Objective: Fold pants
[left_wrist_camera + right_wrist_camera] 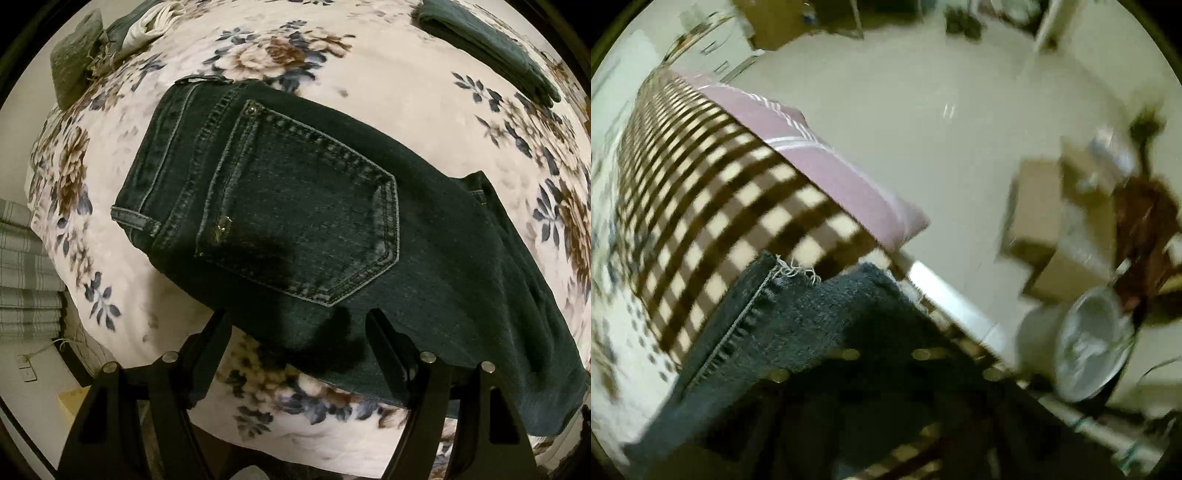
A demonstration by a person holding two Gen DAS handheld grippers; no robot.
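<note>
Jeans (295,221) lie on the floral bed (406,110); left gripper (295,325) spread above them, right gripper (886,354) pinching their hem (798,295).

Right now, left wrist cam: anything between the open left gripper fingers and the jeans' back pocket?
Only denim. In the left wrist view the left gripper is open at the jeans edge; plain dark fabric runs up to the back pocket.

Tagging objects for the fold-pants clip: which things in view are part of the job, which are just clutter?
Job:
- dark jeans, frayed hem in right view
- left gripper, open
- right gripper, blurred

Lying about:
- folded dark garment
- clothes pile
- pink pillow
- white bucket
</note>
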